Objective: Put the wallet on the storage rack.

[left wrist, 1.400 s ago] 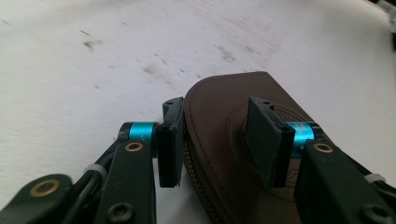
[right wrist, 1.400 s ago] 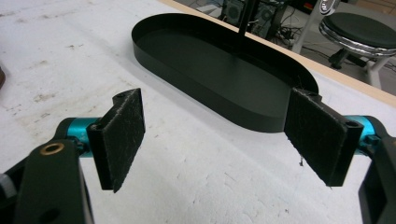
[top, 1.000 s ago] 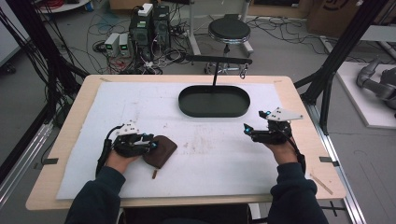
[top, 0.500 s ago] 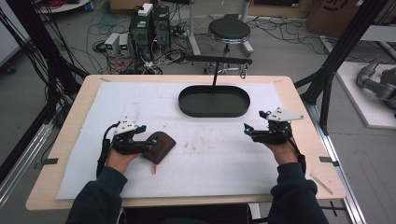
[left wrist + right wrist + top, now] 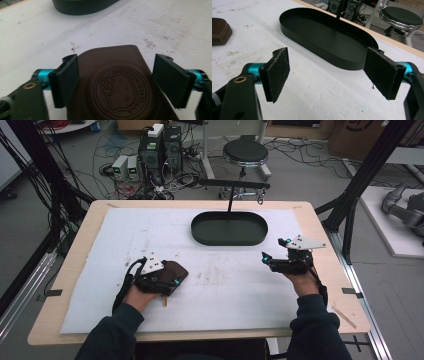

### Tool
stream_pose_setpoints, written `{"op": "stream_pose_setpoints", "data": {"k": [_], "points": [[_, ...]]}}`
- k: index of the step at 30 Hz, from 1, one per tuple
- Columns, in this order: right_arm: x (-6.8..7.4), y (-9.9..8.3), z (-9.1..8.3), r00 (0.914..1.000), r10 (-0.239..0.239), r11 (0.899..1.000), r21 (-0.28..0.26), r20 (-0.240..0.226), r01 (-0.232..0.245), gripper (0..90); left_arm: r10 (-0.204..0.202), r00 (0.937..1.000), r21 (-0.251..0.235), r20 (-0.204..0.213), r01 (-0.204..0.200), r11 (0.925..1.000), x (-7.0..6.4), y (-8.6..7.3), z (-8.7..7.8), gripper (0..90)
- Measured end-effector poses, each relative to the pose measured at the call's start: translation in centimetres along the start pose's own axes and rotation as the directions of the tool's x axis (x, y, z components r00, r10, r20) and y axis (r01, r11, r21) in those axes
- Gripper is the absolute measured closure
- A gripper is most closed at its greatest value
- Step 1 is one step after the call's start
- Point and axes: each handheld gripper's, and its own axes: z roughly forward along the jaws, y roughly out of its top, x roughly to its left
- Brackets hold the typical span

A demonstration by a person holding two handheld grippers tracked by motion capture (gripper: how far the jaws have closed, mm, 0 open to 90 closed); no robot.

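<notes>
Your left gripper sits low over the brown leather pouch, its jaws spread wide with one on each side of the pouch. Whether the pads touch the leather cannot be told. The pouch lies flat on the white mat at the near left of the worktop, embossed face up. Your right gripper hovers over the mat at the near right, jaws wide apart and empty, pointing toward the black oval tray at the far centre.
</notes>
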Motion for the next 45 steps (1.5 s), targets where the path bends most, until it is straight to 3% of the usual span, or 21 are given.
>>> {"op": "stream_pose_setpoints", "data": {"k": [3, 10, 15, 18, 23, 25, 28, 31, 34, 39, 41, 43, 45], "points": [[-0.1, 0.0, 0.0, 1.0, -0.006, 1.0, 0.003, 0.002, 0.006, 21.7, 0.043, 0.9986, 0.025, -0.03, -0.042, 0.9988, -0.5, 0.0, 0.4, 16.1], [0.0, 0.0, 0.0, 1.0, -0.002, 1.0, 0.003, 0.001, 0.002, 21.7, 0.077, 0.995, 0.047, -0.064, -0.074, 0.9961, -1.0, 0.1, 0.6, 16.5], [0.1, 0.1, -0.2, 0.9998, -0.018, 1.0, -0.017, 0.002, 0.018, 26.0, 0.014, 0.999, 0.037, -0.043, -0.012, 0.9992, -0.5, 0.1, 0.4, 22.3], [0.0, 0.1, -0.4, 0.9998, -0.02, 0.999, -0.027, 0.006, 0.02, 26.1, -0.063, 0.998, 0.008, 0.0, 0.063, 0.998, 0.2, 0.0, 0.0, 27.3], [0.0, 0.1, -0.3, 0.9998, -0.018, 1.0, -0.022, 0.003, 0.018, 26.0, -0.176, 0.9811, -0.041, 0.081, 0.179, 0.9829, 1.2, -0.1, -0.6, 39.8], [0.0, 0.1, -0.3, 0.9999, -0.017, 1.0, -0.02, 0.004, 0.017, 26.0, -0.191, 0.9766, -0.053, 0.098, 0.197, 0.979, 1.5, -0.1, -0.8, 41.6], [0.0, 0.1, -0.3, 0.9998, -0.019, 0.999, -0.027, -0.003, 0.019, 26.0, -0.208, 0.9691, -0.079, 0.133, 0.219, 0.9725, 1.9, 0.0, -1.3, 51.9], [0.0, 0.1, -0.4, 0.9998, -0.022, 0.999, -0.032, -0.003, 0.022, 26.3, -0.235, 0.9607, -0.118, 0.147, 0.253, 0.9601, 2.5, 0.0, -1.7, 61.8], [0.0, 0.1, -0.4, 0.9997, -0.025, 0.999, -0.031, -0.006, 0.025, 26.4, -0.257, 0.9545, -0.145, 0.151, 0.279, 0.9493, 3.0, 0.0, -2.1, 63.7], [0.0, 0.1, -0.3, 0.9995, -0.03, 0.999, -0.031, -0.004, 0.03, 26.4, -0.271, 0.9511, -0.16, 0.149, 0.293, 0.9425, 3.1, 0.0, -2.2, 67.1], [0.0, 0.1, -0.3, 0.9996, -0.027, 0.999, -0.03, -0.004, 0.027, 26.5, -0.284, 0.9481, -0.178, 0.143, 0.307, 0.9349, 3.3, 0.0, -2.3, 67.9], [0.1, 0.1, -0.4, 0.9997, -0.024, 0.999, -0.031, -0.004, 0.024, 26.5, -0.293, 0.9478, -0.199, 0.126, 0.313, 0.9285, 3.7, 0.1, -2.8, 69.2], [0.1, 0.0, -0.4, 0.9996, -0.026, 0.999, -0.032, -0.005, 0.026, 26.4, -0.289, 0.952, -0.216, 0.101, 0.304, 0.9278, 4.0, 0.2, -3.2, 70.3]]}}
